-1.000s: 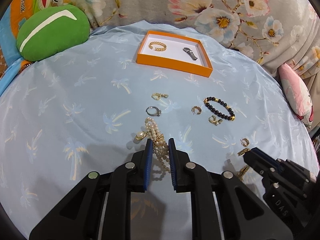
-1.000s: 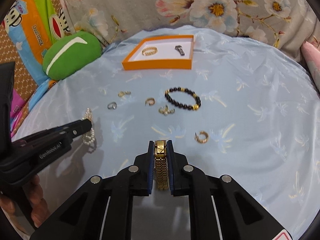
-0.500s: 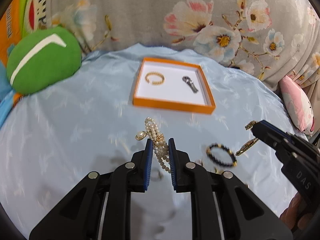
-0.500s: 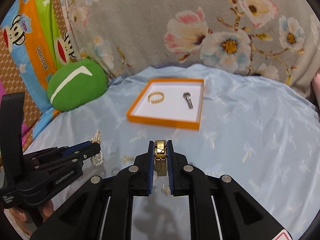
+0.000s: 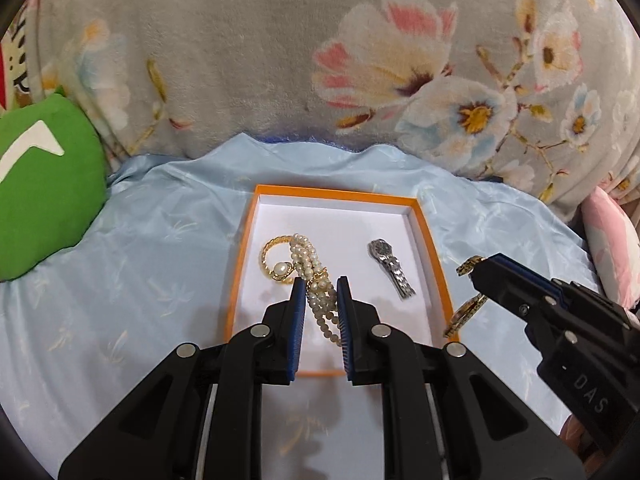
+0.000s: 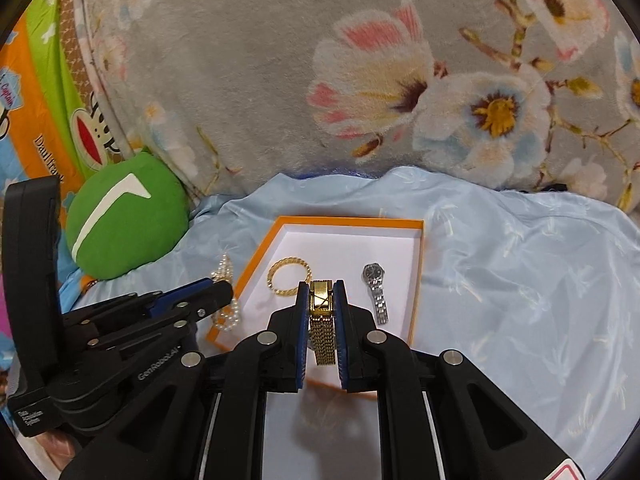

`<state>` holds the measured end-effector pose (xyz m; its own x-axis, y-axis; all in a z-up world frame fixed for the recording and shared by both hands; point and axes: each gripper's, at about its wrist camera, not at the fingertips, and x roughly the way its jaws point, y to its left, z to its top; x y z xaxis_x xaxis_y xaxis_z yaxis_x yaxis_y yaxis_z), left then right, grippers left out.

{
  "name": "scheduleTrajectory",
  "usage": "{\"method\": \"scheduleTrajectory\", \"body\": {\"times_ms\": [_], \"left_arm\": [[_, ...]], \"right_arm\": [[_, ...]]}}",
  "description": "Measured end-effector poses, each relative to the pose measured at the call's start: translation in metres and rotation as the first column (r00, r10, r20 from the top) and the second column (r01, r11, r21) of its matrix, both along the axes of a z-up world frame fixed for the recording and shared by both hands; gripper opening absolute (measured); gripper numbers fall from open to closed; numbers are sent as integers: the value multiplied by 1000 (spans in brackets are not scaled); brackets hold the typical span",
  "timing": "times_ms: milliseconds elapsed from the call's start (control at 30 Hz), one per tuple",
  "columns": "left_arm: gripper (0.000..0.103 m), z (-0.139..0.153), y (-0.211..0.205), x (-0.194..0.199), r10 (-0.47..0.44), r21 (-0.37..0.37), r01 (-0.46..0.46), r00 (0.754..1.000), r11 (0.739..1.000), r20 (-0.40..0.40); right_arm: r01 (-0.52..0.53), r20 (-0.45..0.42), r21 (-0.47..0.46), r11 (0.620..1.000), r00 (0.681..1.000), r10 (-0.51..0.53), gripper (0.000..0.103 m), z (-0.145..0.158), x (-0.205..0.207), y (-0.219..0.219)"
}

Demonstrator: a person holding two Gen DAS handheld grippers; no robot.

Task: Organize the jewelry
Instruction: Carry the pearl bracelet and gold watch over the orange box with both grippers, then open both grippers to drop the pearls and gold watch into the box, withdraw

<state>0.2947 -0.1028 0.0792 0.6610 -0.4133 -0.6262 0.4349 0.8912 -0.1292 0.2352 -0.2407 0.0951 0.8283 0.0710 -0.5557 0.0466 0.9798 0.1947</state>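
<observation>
My left gripper point(image 5: 319, 284) is shut on a pearl bracelet point(image 5: 316, 280) and holds it over the orange tray point(image 5: 336, 194). My right gripper point(image 6: 321, 286) is shut on a gold watch point(image 6: 322, 312) and holds it over the same tray point(image 6: 352, 221). In the tray lie a gold chain bracelet point(image 6: 289, 276) and a silver watch point(image 6: 376, 292). In the left wrist view the right gripper point(image 5: 478, 270) hangs at the tray's right rim with the gold watch point(image 5: 466, 308). In the right wrist view the left gripper point(image 6: 222, 290) is at the tray's left rim with the pearls point(image 6: 226, 316).
The tray sits on a light blue cloth point(image 6: 520, 280). A green cushion point(image 6: 124, 220) lies left of it. A grey floral blanket point(image 5: 320, 60) rises behind. A pink cushion point(image 5: 608, 240) is at the right edge.
Both grippers have lifted their jewelry off the cloth and moved forward to above the tray. The loose pieces on the cloth have dropped out of view.
</observation>
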Motion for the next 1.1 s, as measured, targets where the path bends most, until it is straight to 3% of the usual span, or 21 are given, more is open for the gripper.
{"method": "scheduleTrajectory", "body": {"times_ms": [400, 500, 633, 967, 1100], "left_arm": [[17, -56, -20, 50, 13, 4, -12, 995, 1000, -100], [42, -59, -21, 50, 29, 18, -27, 996, 999, -83], [45, -53, -14, 48, 44, -8, -45, 997, 999, -62], [45, -29, 32, 4, 109, -21, -108, 994, 994, 18], [46, -32, 61, -39, 132, 0, -132, 990, 991, 41]], "right_arm": [[-3, -105, 17, 1000, 994, 5, 11, -60, 41, -12], [-2, -85, 13, 1000, 996, 3, 12, -61, 42, -12], [10, -50, 12, 1000, 999, -9, 13, -50, 35, -16], [34, 7, -26, 999, 999, -34, 13, -29, -24, -16], [51, 10, -49, 997, 999, -50, 22, -31, -70, -8]]}}
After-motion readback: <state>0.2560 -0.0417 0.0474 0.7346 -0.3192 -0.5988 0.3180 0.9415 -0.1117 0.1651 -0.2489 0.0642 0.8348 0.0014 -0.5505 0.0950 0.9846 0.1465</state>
